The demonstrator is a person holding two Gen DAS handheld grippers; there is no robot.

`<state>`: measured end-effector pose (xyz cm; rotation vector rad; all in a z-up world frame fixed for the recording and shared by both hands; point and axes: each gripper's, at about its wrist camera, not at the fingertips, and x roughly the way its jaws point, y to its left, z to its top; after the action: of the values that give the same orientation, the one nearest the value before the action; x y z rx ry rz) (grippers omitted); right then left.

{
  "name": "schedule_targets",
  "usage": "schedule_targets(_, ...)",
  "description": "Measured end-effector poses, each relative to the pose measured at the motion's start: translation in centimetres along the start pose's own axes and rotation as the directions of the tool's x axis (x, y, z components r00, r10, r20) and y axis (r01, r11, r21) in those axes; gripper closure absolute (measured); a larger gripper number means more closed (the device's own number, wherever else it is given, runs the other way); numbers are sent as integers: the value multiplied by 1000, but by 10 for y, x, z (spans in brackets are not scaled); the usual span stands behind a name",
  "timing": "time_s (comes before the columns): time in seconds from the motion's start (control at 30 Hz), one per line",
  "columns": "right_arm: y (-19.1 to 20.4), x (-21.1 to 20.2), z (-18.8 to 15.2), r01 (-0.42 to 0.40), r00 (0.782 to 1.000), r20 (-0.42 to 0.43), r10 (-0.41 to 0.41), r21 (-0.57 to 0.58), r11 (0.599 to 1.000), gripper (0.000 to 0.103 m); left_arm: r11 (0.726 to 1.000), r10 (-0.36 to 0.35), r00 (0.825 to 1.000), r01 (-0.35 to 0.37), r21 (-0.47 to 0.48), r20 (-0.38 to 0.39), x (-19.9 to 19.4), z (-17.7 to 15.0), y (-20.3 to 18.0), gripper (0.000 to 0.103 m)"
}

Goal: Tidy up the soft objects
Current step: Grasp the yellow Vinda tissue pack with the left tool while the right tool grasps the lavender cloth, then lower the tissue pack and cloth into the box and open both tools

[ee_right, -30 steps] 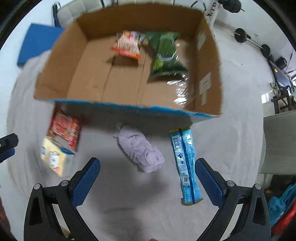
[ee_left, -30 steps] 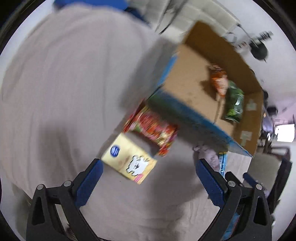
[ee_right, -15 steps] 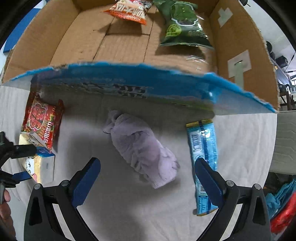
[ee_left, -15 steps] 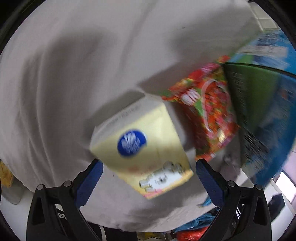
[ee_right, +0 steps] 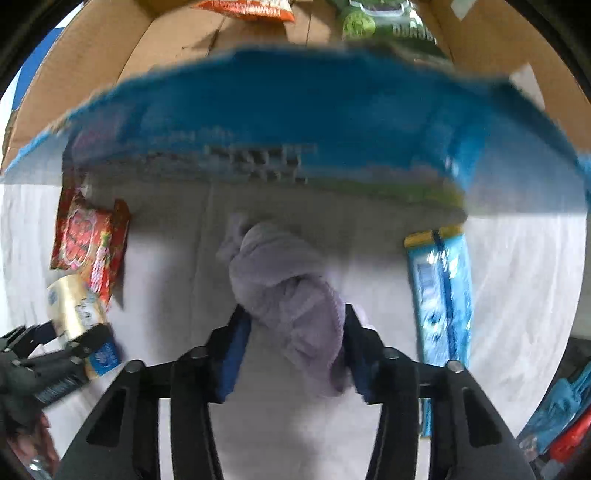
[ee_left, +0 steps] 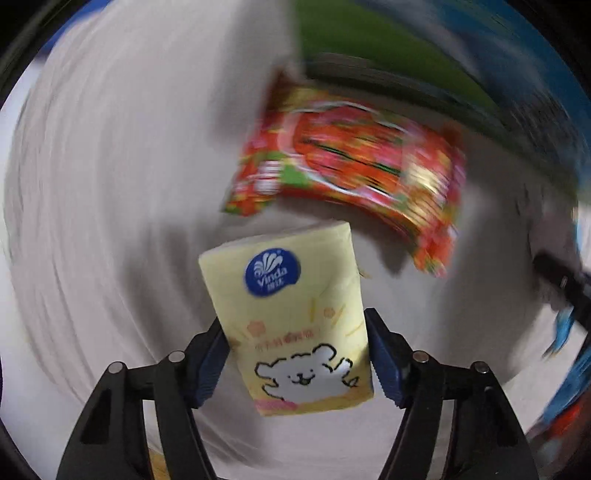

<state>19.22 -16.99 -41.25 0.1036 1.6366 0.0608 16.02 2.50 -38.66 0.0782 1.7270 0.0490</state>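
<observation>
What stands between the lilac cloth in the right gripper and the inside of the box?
Only the box's near wall, blue outside, rising just beyond the cloth held by the right gripper. It must be cleared from above. Inside, an orange packet and a green packet lie at the far end.

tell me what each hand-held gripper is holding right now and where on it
Left hand-held gripper: the yellow Vinda tissue pack, pinched across its lower half, at the bear drawing. Right hand-held gripper: the knotted lilac cloth, by its near, wider end.
</observation>
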Motion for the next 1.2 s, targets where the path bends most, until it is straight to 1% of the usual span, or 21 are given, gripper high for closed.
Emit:
schedule_targets(0.07, -5, 1, -8, -77, 995, -53, 80, 47, 996, 60, 999, 17, 1000, -18, 32, 21, -2, -5, -10, 36)
schedule_targets(0.13, -11, 5, -19, -166, 977, -113, 179, 118, 979, 60, 999, 12, 1000, -13, 33, 20, 0, -8, -21, 36)
schedule_targets(0.17, -11, 7, -24, -196, 967, -139, 214, 137, 971, 60, 1000, 7, 1000, -8, 27, 17, 2, -9, -25, 36)
schedule_targets(0.2, -11, 9, -27, -206, 960, -161, 229, 145, 968, 58, 1000, 4, 1000, -5, 20, 15, 4, -8, -27, 36)
schedule_targets(0.23, -10, 10, -29, -204, 958, -174, 228, 144, 968, 58, 1000, 8, 1000, -9, 17, 9, 7, -10, -33, 36)
schedule_targets(0.3, -5, 9, -29, -167, 972, -148, 181, 104, 980, 48, 1000, 12, 1000, -12, 19, -5, 14, -8, -39, 36)
schedule_targets(0.33, 0, 10, -28, -141, 981, -125, 150, 81, 987, 45, 1000, 6, 1000, -6, 13, 5, 19, -10, -26, 36)
schedule_targets(0.37, 3, 9, -26, -115, 987, -106, 120, 58, 992, 40, 1000, 2, 1000, -2, 8, 6, 19, -10, -26, 36)
schedule_targets(0.4, 6, 11, -24, -103, 989, -98, 107, 45, 994, 39, 1000, -2, 1000, 2, 5, 4, 20, -9, -26, 36)
schedule_targets(0.43, 9, 14, -22, -107, 989, -102, 110, 34, 994, 39, 1000, -6, 1000, 6, 2, 3, 20, -9, -24, 36)
schedule_targets(0.47, 12, 20, -23, -109, 987, -115, 111, 20, 994, 39, 1000, -7, 1000, 7, 0, 5, 20, -10, -24, 41)
schedule_targets(0.5, 18, 24, -25, -103, 986, -128, 104, 14, 995, 41, 1000, -7, 1000, 7, 1, 9, 17, -8, -19, 42)
schedule_targets(0.53, 20, 27, -27, -101, 986, -133, 101, 10, 995, 46, 1000, -4, 1000, 4, 7, 13, 15, -5, -13, 41)
schedule_targets(0.57, 25, 29, -30, -103, 985, -138, 102, -2, 995, 57, 1000, -4, 1000, 4, 15, 16, 11, -5, -11, 42)
schedule_targets(0.6, 30, 30, -33, -95, 985, -143, 92, -10, 995, 58, 1000, -7, 1000, 7, 20, 20, 9, -8, -13, 42)
schedule_targets(0.67, 35, 26, -38, -55, 991, -122, 53, -16, 998, 60, 1000, -1, 999, 0, 30, 33, 4, -6, -13, 42)
schedule_targets(0.7, 40, 21, -41, -54, 992, -113, 52, -8, 999, 60, 999, 1, 999, -3, 35, 43, 1, -9, -15, 42)
schedule_targets(0.8, 44, 2, -51, -86, 993, -81, 88, 22, 996, 60, 998, -18, 997, 13, 56, 79, -12, -17, -28, 42)
schedule_targets(0.9, 43, -25, -54, -119, 992, -36, 121, 55, 991, 60, 996, -53, 991, 43, 77, 125, -36, -23, -29, 42)
schedule_targets(1.03, 23, -65, -56, -183, 983, 36, 181, 97, 978, 61, 991, -102, 974, 81, 110, 201, -80, -34, -41, 42)
schedule_targets(1.2, 9, -130, -65, -255, 962, 133, 239, 121, 959, 61, 980, -166, 943, 125, 155, 289, -136, -33, -50, 42)
